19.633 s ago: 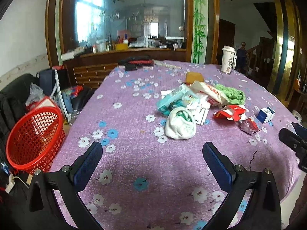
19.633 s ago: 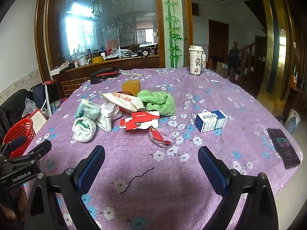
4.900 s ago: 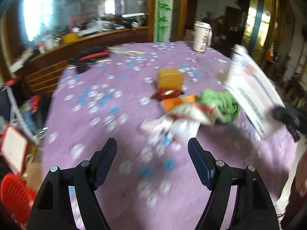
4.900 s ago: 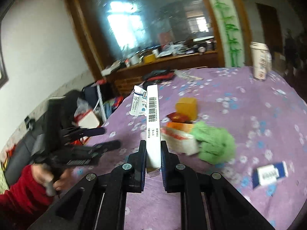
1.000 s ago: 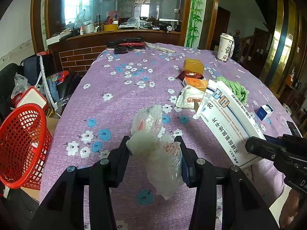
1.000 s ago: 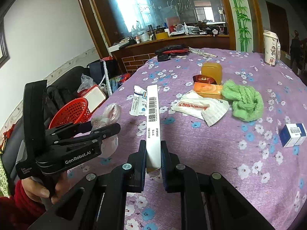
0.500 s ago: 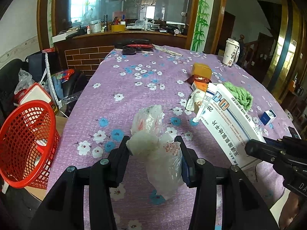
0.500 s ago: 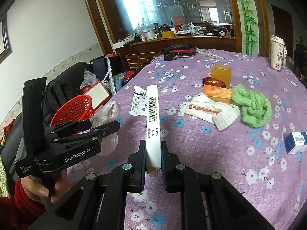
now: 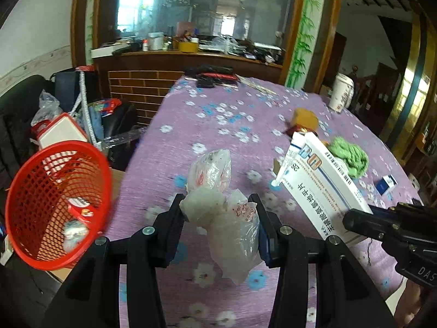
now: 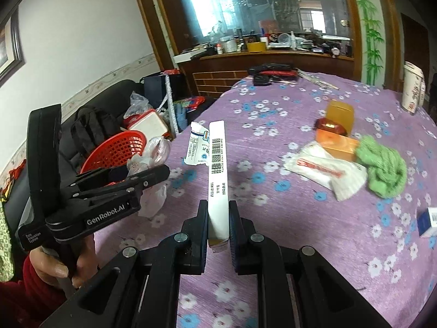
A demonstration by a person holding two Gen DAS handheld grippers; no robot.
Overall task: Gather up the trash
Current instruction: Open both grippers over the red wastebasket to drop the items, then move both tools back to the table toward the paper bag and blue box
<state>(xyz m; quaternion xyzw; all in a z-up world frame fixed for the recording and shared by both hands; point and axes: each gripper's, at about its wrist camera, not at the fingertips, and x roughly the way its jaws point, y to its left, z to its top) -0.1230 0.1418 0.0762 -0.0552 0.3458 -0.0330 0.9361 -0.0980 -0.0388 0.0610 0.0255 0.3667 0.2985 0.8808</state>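
The left gripper (image 9: 218, 210) is clamped on a crumpled clear plastic bag (image 9: 218, 191), which bulges above and sags below the jaws, hiding the tablecloth (image 9: 218, 109) behind it; its red print is too blurred to read. At the near left, beside the table's edge, stands a red mesh basket (image 9: 35, 218) tilted toward the camera, with scraps inside that are hard to identify.

The right gripper (image 10: 218, 218) pinches a flat white medicine box (image 10: 217, 169) by its lower end, its long axis upright, pointing up and away from the jaws, barcode edge facing the lens. A torn flap (image 10: 198, 147) juts left from its top.

Farther right on the cloth lie a white wrapper (image 10: 325, 169), an orange pack (image 10: 337, 145), a green cloth (image 10: 382, 164) and a small blue box (image 10: 428, 221), cut off by the frame.
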